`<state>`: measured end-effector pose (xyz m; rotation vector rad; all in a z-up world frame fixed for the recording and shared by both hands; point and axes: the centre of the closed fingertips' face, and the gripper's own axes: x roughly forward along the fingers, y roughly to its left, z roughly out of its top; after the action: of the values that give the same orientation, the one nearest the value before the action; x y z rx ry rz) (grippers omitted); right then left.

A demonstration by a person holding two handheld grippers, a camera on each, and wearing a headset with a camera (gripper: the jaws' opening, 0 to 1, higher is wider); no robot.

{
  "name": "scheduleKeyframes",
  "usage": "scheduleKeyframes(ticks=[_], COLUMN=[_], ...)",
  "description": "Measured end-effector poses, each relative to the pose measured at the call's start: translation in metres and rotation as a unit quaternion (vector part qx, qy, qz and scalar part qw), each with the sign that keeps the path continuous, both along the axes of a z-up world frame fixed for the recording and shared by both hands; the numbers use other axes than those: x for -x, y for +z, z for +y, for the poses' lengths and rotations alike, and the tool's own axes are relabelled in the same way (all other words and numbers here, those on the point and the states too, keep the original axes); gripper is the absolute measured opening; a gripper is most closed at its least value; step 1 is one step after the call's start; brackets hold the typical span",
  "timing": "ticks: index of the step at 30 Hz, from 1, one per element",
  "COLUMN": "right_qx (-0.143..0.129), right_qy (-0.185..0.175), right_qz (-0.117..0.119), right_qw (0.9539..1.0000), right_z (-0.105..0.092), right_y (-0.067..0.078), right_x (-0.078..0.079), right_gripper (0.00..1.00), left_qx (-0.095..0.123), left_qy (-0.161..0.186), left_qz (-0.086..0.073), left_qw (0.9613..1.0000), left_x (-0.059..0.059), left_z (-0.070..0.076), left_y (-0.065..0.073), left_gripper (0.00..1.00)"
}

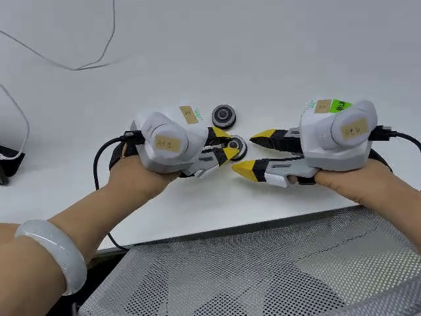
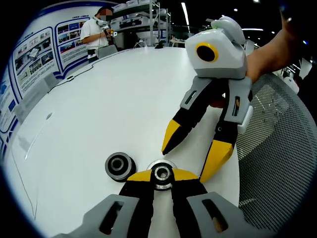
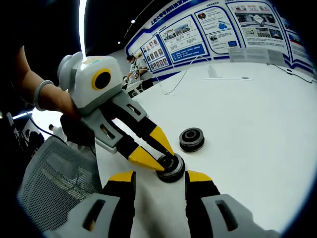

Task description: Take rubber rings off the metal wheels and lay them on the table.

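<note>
A metal wheel [image 1: 236, 146] with a black rubber ring lies on the white table [image 1: 197, 59]. My left gripper [image 1: 228, 143] is shut on it, one yellow tip on each side. The left gripper view has the same wheel [image 2: 162, 173] held between its own jaws. A second ringed wheel [image 1: 224, 116] lies free just behind it, seen again in the left gripper view [image 2: 120, 166] and the right gripper view [image 3: 191, 139]. My right gripper [image 1: 245, 153] stands open just right of the held wheel [image 3: 171, 167], its tips pointing at it with nothing between them.
Thin cables [image 1: 85, 62] trail over the table's far left, and a black object [image 1: 8, 161] sits at the left edge. A grey mesh chair back [image 1: 263, 270] lies below the table's front edge [image 1: 217, 230]. A person [image 2: 97, 29] stands far behind the table.
</note>
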<state>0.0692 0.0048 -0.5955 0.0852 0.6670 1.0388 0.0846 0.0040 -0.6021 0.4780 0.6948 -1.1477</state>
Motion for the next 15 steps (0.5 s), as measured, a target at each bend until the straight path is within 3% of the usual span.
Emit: scheduleKeyframes(ticks=[15], right_qx=[-0.023], right_qy=[-0.010], right_qz=[0.027], right_qw=[0.9993], right_z=[0.0056], right_y=[-0.0056], right_x=[-0.0022], right_gripper=[0.42], left_qx=[-0.001], left_qy=[0.000], left_qz=[0.001], left_qw=[1.0000], left_x=[-0.0003], left_z=[-0.0015], left_y=[-0.0001], left_gripper=[0.13])
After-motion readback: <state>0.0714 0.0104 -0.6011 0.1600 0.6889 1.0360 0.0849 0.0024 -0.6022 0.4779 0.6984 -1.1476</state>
